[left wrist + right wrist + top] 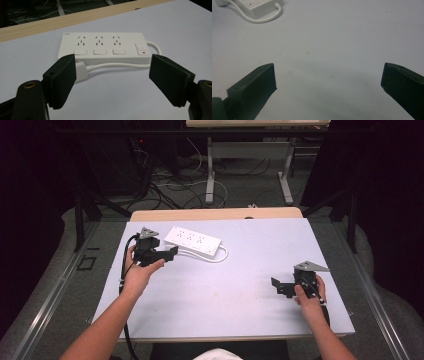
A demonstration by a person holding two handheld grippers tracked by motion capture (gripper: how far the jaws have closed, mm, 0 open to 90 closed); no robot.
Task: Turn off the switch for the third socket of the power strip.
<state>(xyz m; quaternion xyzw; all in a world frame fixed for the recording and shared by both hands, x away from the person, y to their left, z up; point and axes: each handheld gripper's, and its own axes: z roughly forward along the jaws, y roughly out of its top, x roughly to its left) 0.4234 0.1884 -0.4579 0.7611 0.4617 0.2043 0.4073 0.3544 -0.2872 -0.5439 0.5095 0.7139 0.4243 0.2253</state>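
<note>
A white power strip [192,240] with three sockets, three white buttons and a red-marked switch lies flat at the back left of the white tabletop [225,295]. Its white cable [222,255] loops round the right end and runs back along the front side. In the left gripper view, the strip [102,46] lies just beyond the jaws, and its white plug [81,71] sits on the table partly hidden behind the left jaw. My left gripper [170,252] [112,62] is open, with nothing between the pads. My right gripper [278,286] [328,67] stands open over bare table at the right. The strip's switch end [259,6] is far off.
A wooden table edge [215,214] runs along the far side of the white top. Beyond it, loose cables [175,185] lie on the floor and the metal legs of another table [210,175] stand there. A black cable [125,270] trails from the left gripper.
</note>
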